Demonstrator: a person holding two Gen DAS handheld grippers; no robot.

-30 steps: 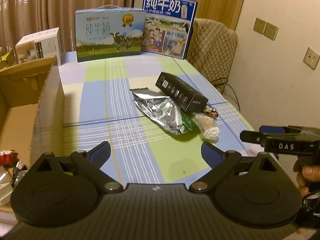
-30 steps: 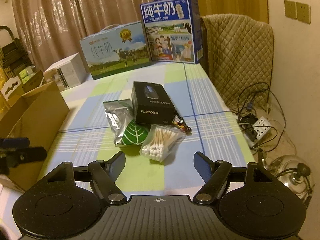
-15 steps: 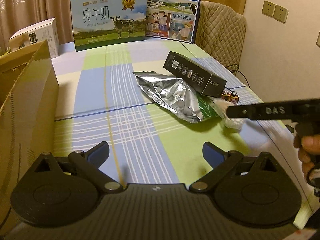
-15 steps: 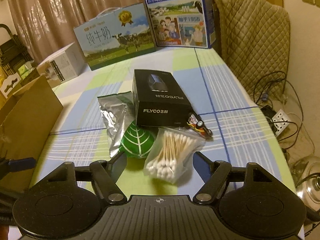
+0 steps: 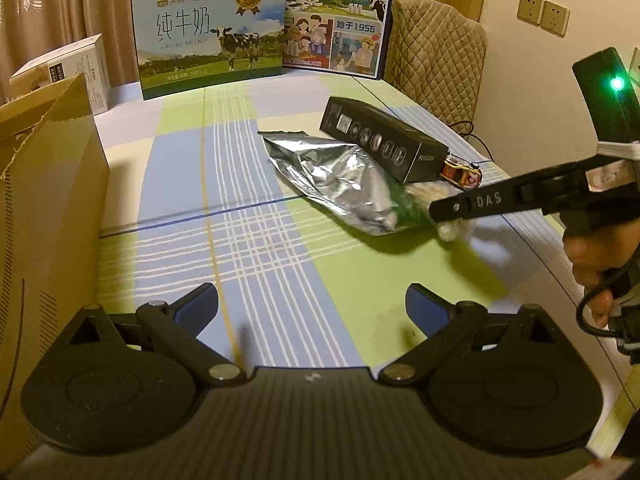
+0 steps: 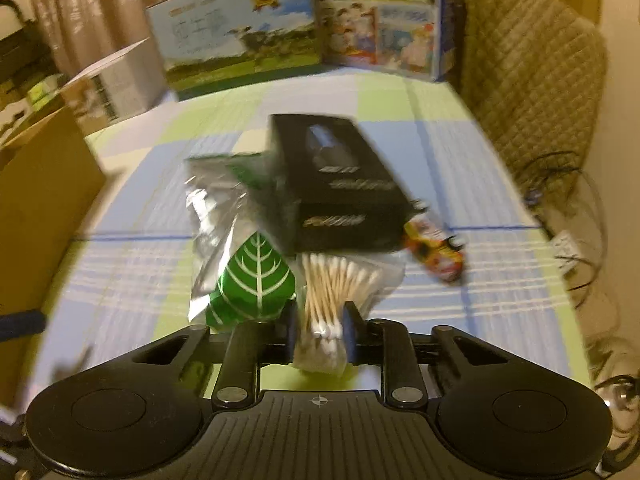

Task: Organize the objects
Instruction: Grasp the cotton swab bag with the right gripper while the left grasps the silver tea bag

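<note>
Fingers (image 6: 349, 330) on swab bag (image 6: 340, 284) beside box (image 6: 340, 184)

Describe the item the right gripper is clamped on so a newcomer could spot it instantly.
On the checked green-and-blue tablecloth, find the black rectangular box. At its near end, beside the silver foil pouch with a green leaf, lies the clear plastic bag of cotton swabs, pinched by the right gripper. Only it shows pale sticks with white tips.
</note>
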